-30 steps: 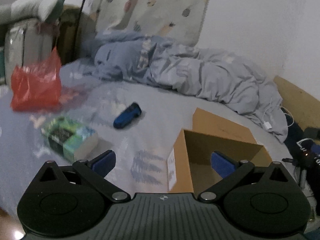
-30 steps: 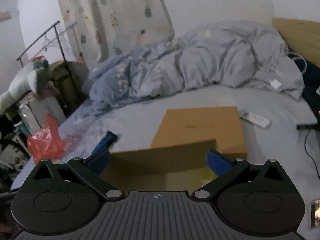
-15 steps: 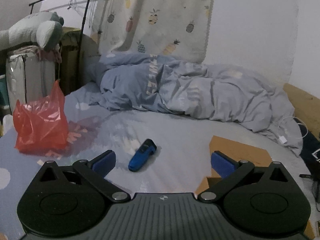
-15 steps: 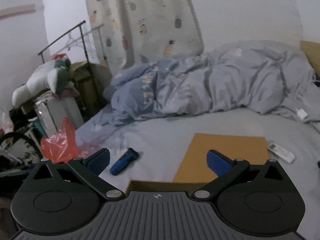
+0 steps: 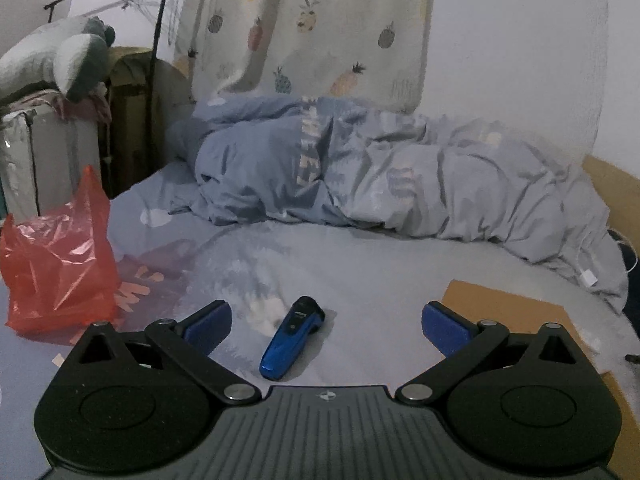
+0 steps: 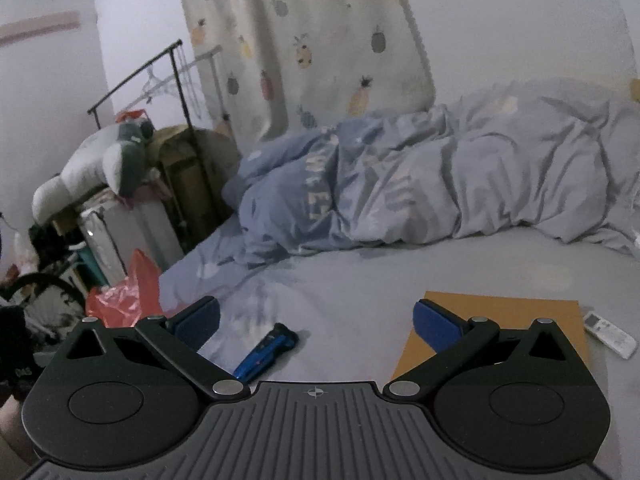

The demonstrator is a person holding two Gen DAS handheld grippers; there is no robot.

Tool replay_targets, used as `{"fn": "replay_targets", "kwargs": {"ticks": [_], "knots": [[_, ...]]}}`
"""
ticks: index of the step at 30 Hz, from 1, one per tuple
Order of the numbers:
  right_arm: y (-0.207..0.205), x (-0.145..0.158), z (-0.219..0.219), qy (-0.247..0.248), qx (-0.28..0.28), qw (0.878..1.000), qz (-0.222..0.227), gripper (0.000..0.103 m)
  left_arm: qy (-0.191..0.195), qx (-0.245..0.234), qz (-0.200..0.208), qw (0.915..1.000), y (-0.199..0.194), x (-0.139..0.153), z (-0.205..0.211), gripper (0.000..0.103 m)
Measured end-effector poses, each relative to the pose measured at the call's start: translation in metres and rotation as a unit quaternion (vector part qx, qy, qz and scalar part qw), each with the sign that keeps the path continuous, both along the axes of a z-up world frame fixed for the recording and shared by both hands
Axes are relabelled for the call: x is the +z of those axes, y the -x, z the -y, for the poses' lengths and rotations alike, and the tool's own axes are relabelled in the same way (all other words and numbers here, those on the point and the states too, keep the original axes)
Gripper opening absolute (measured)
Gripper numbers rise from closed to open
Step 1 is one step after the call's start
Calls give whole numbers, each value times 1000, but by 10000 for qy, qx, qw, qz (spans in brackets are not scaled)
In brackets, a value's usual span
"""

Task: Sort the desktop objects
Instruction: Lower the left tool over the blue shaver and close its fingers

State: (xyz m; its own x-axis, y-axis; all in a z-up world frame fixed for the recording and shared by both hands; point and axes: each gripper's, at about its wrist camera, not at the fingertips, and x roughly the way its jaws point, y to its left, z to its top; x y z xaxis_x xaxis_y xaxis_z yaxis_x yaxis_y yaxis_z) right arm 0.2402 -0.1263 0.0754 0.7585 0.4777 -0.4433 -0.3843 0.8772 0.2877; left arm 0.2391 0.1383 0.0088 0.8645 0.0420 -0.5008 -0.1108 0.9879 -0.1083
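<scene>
A blue electric shaver (image 5: 291, 343) lies on the pale blue bed sheet, just ahead of my left gripper (image 5: 327, 326), which is open and empty. The shaver also shows in the right wrist view (image 6: 265, 353), low and left of centre. My right gripper (image 6: 316, 323) is open and empty. A brown cardboard box flap (image 5: 516, 316) lies to the right; it shows in the right wrist view (image 6: 504, 320) behind the right finger. A white remote (image 6: 609, 334) lies on the sheet right of the cardboard.
A red plastic bag (image 5: 56, 264) stands at the bed's left edge. A crumpled blue-grey duvet (image 5: 380, 172) fills the back of the bed. A clothes rack, a plush toy (image 6: 92, 168) and boxes stand left of the bed. A white charger (image 5: 588, 279) lies far right.
Both grippers have tilted up and drawn back. The open box and the book have dropped out of view; the shaver now sits lower in both views. Both grippers stay open.
</scene>
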Motion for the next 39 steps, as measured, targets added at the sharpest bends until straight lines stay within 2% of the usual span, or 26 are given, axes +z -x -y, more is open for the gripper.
{"fn": "replay_targets", "kwargs": {"ticks": [10,15,22,25,30,38,39], "knots": [[-52,-28,-26,-78,11,9995,-296,103,-71,142,-418,9990,-61,-42,-24,103],[-71,-45,-37,-10,91,9990,-440,103,-22,52,-609,9981,-90,-65,-27,103],[-92,-66,-44,-82,50,9977,-675,103,-302,-124,-921,9952,-126,-100,-22,103],[-97,-74,-42,-263,56,9964,-798,103,-295,-138,-1028,9942,-139,-115,-22,103],[-103,-86,-37,-298,-50,9962,-823,103,-312,-173,-1192,9922,-154,-136,-20,103],[-117,-110,-25,-320,-419,9930,-1052,103,-492,-320,-1273,9901,-168,-148,-17,103],[-118,-112,-23,-343,-438,9927,-1074,103,-530,-345,-1305,9894,-171,-150,-18,99]]}}
